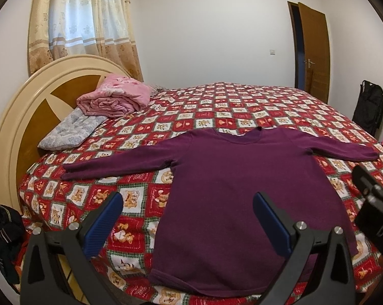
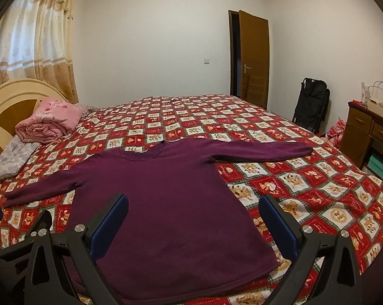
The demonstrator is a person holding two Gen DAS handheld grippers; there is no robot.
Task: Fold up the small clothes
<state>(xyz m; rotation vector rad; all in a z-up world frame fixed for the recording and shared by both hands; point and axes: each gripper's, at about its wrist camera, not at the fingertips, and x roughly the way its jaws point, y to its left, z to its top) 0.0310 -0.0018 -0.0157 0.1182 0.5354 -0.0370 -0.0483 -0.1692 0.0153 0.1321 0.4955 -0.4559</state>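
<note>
shirt spread flat mid-frame on bed, ready for folding; left tool and right tool both wide, empty.

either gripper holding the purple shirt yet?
No. The purple long-sleeved shirt lies flat on the bedspread, both grippers open above it.

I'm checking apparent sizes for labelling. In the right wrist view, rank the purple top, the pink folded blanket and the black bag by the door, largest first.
1. purple top, though it also lies nearest
2. pink folded blanket
3. black bag, slightly smaller, farther off; true order unsure
</note>
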